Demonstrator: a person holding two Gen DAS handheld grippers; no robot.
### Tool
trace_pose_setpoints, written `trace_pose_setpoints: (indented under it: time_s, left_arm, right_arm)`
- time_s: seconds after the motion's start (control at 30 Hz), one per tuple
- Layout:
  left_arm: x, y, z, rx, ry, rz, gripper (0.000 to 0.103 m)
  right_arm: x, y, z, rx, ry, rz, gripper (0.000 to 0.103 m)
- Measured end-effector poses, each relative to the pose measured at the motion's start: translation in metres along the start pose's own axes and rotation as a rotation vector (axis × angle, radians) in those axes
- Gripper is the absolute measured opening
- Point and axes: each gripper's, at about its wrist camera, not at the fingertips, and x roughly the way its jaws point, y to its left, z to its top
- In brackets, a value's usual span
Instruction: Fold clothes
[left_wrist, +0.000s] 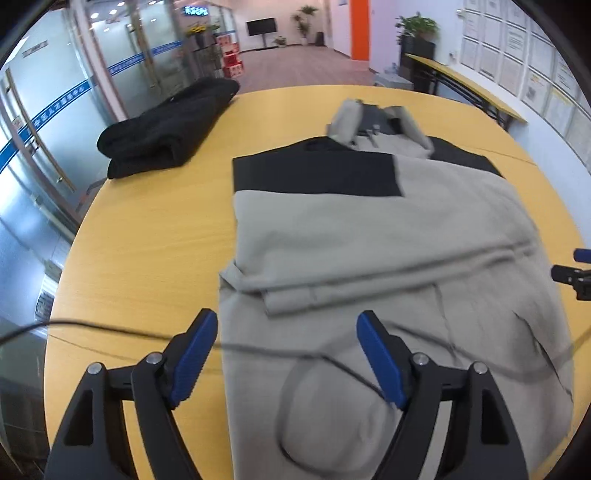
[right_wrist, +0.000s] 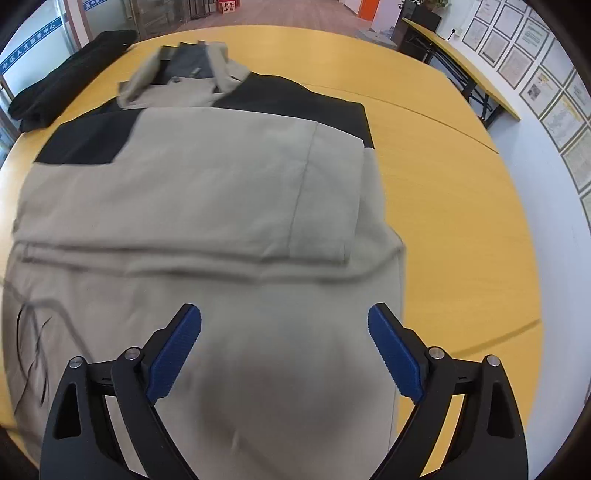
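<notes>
Grey-beige cloth fills the middle of the yellow tabletop (left_wrist: 147, 236): a jacket (left_wrist: 388, 236) with black shoulder panels, lying flat with its collar (left_wrist: 369, 122) at the far end and its hem at the near edge. Its long axis runs near to far, straight away from both tools. Both sleeves look folded in across the body, their cuffs meeting in a crosswise band about halfway down.

Left gripper (left_wrist: 286, 354) hangs over the near left part of the hem, jaws spread wide and holding nothing; its left finger sits over bare wood, its right over cloth. Right gripper (right_wrist: 284, 350) hangs over the near right part of the hem, jaws likewise spread and empty, the jacket's right edge running just under its right finger. Neither seems nearer than the other; they flank the hem about evenly.

Judging by this, the hem wants lifting at both corners and carrying far, toward the collar.

A folded black garment (left_wrist: 166, 129) rests far left, well apart.
</notes>
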Motion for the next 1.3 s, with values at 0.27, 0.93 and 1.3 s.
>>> trace_pose_setpoints:
  time_s: [0.27,0.93,1.3]
  left_arm:
    - [-0.057,0.018,-0.103,-0.092,0.201,-0.080,0.083]
    - [-0.166,0.104,-0.345,-0.205,0.606,-0.480,0.083]
    - [-0.078,0.072,-0.285,-0.198,0.431,-0.485,0.082]
  right_arm:
    - [-0.056,0.053,-0.089,-0.011,0.104,0.072,0.097]
    - [-0.094,-0.082,-0.302,-0.200,0.089,0.421,0.094]
    - [-0.040,-0.067,-0.291,-0.132,0.016,0.434,0.081]
